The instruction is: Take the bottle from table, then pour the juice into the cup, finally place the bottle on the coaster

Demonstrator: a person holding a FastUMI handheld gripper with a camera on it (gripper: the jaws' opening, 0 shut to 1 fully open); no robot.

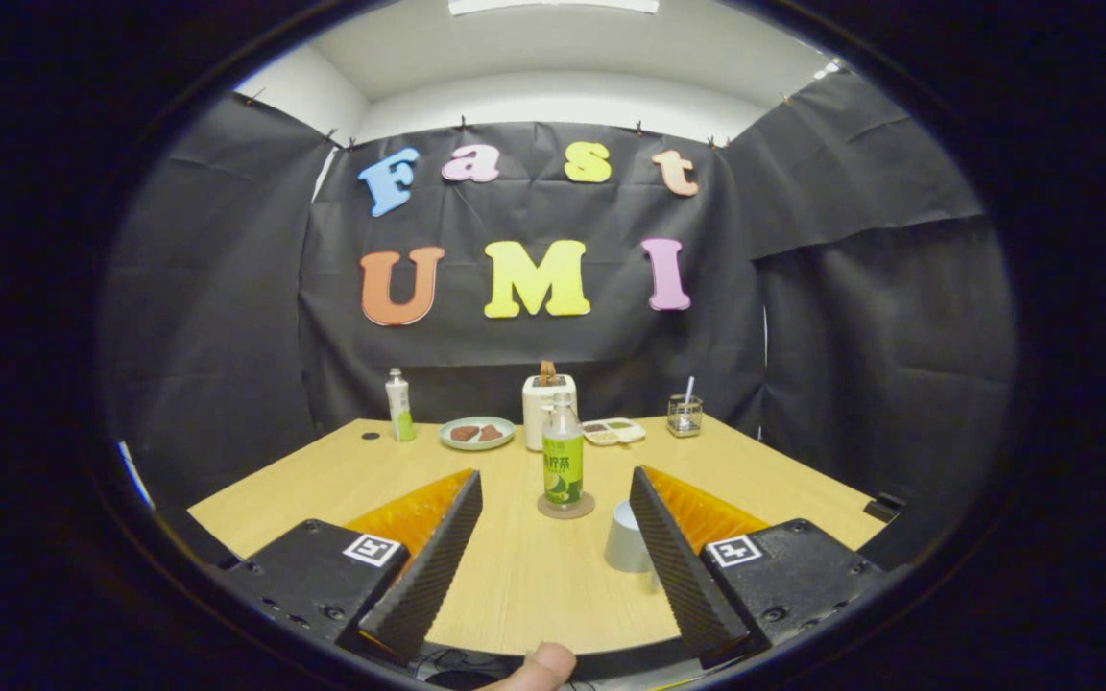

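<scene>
Beyond fingers, bottle (563,453) stands upright on coaster (565,506), mid tabletop (515,585); cup (628,537) nearer, just right. Hand-held gripper (553,552) spread wide, empty. Bottle likely light, thin plastic, slippery label; grip mid-body, gently, below shoulder.

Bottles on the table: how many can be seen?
2. One bottle stands on the coaster, just ahead of the open hand-held gripper. The other bottle stands at the far edge, beside the plate. The toaster may hide more.
</scene>
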